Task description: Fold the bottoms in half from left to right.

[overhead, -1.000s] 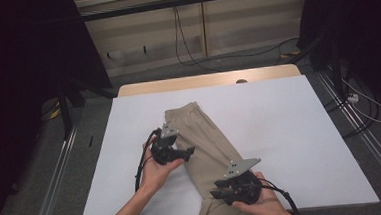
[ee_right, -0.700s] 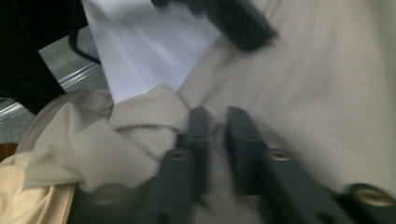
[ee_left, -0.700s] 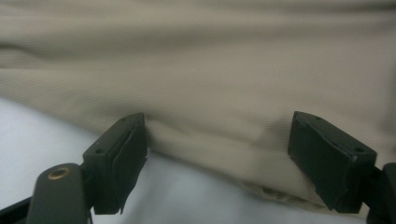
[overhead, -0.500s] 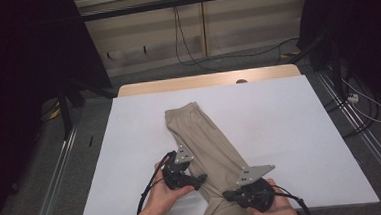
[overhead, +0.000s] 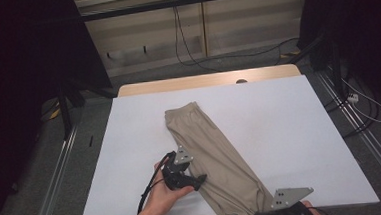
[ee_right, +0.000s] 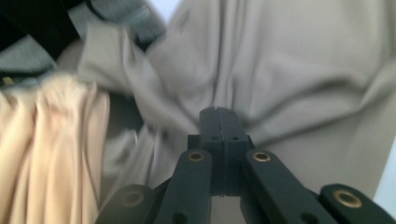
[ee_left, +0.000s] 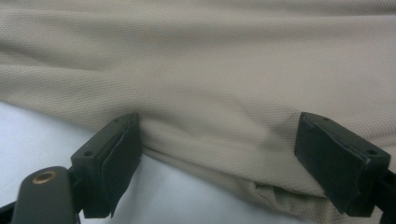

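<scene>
The left gripper [overhead: 199, 178] is being held wide open, its jaws straddling the near edge of the cloth [overhead: 216, 156] without pressing it. The right gripper [ee_right: 219, 114] is being kept shut; whether cloth is pinched cannot be told. The beige cloth is being stretched diagonally across the white table [overhead: 290, 131], its near end hanging past the table's front edge. Judging by this, a fold is being prepared; next, the left jaws would need closing on the edge.

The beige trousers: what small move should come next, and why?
Probably close the left hand-held gripper on the edge of the beige trousers. Its jaws stand open around that edge without pressing it, while the right hand-held gripper looks shut against the cloth at the table's near edge.
</scene>
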Demonstrator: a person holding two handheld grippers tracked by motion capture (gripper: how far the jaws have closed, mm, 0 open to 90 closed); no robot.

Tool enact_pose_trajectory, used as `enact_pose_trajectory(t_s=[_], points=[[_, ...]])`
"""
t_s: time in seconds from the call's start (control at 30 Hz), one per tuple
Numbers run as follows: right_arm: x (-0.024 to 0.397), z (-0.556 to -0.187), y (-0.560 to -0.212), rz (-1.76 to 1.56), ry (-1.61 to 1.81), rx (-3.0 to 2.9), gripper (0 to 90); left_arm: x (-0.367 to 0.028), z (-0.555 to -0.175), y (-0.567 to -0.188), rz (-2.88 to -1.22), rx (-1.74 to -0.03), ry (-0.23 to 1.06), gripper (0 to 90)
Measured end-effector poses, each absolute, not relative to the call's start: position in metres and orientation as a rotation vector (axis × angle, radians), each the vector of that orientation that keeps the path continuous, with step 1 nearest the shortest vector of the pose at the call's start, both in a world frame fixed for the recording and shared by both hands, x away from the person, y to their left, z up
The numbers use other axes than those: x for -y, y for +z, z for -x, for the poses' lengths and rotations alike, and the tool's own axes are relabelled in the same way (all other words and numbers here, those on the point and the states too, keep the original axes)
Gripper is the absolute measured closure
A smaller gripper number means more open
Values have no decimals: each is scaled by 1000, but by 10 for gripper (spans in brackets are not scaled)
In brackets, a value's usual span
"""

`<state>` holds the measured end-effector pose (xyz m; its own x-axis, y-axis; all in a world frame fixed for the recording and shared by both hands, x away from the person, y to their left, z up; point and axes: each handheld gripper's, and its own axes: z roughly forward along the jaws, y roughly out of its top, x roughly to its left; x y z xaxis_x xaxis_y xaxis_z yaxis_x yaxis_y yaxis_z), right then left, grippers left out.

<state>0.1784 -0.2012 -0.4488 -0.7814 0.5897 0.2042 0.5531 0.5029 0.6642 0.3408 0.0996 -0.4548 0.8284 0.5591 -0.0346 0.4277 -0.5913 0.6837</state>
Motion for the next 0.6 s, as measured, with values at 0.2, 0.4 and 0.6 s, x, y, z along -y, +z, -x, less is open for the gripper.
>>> enact_pose_trajectory(t_s=[0.2,0.4,0.6], points=[[205,-183,-445,-1082,1203,-2581,810,-99,-324,-440,-2303,-682,261,241],[214,-204,-444,-1228,1076,-2426,633,-71,-281,-429,-2303,-479,134,377],[211,-207,-447,-1232,1033,-2425,900,-53,-263,-440,-2465,-297,123,344]])
